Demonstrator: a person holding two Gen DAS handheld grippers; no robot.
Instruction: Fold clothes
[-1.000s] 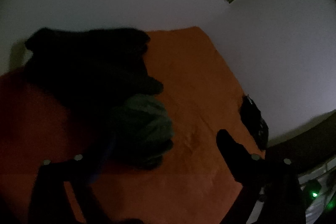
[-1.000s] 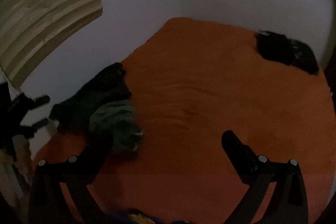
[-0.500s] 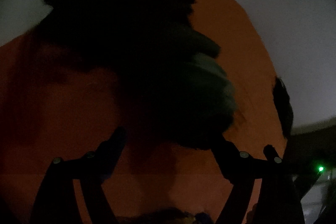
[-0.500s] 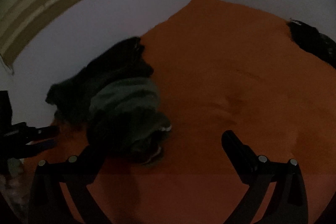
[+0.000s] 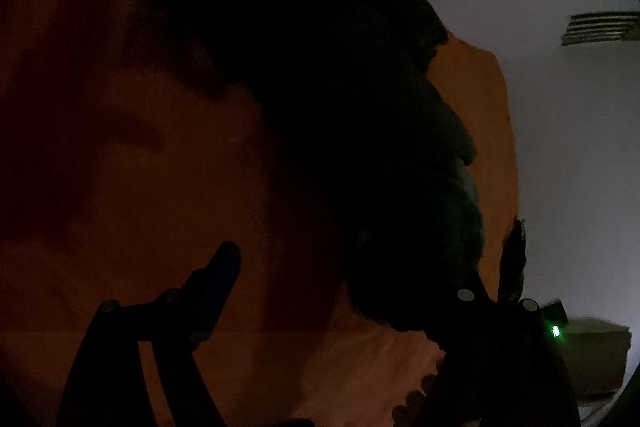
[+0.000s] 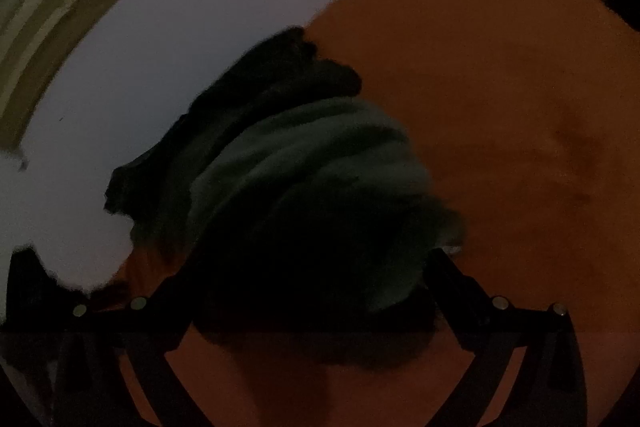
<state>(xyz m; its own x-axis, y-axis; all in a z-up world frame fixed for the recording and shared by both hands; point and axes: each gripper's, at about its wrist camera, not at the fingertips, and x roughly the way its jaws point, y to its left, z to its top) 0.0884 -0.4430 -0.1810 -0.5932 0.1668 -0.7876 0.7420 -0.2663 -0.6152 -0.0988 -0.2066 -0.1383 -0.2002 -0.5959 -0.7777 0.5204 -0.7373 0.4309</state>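
Orange bedspread [image 6: 500, 67], heaped clothes [image 6: 304, 163] (dim)

Orange sheet [image 6: 500, 75] fills centre frame; vent [image 5: 600, 29] upper right; green light [image 5: 555, 331] lower right; blind [image 6: 80, 15] upper left.

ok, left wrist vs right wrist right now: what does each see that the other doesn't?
Left wrist only: a small green indicator light at lower right, a slatted wall vent, and a flat dark item at the cover's right edge.

Right wrist only: the grey-green ribbed garment readable within the pile, and a striped beige panel at upper left.

Both: the crumpled dark pile of clothes on the orange bed cover, the pale wall, and each open tool close to the pile: left tool, right tool.
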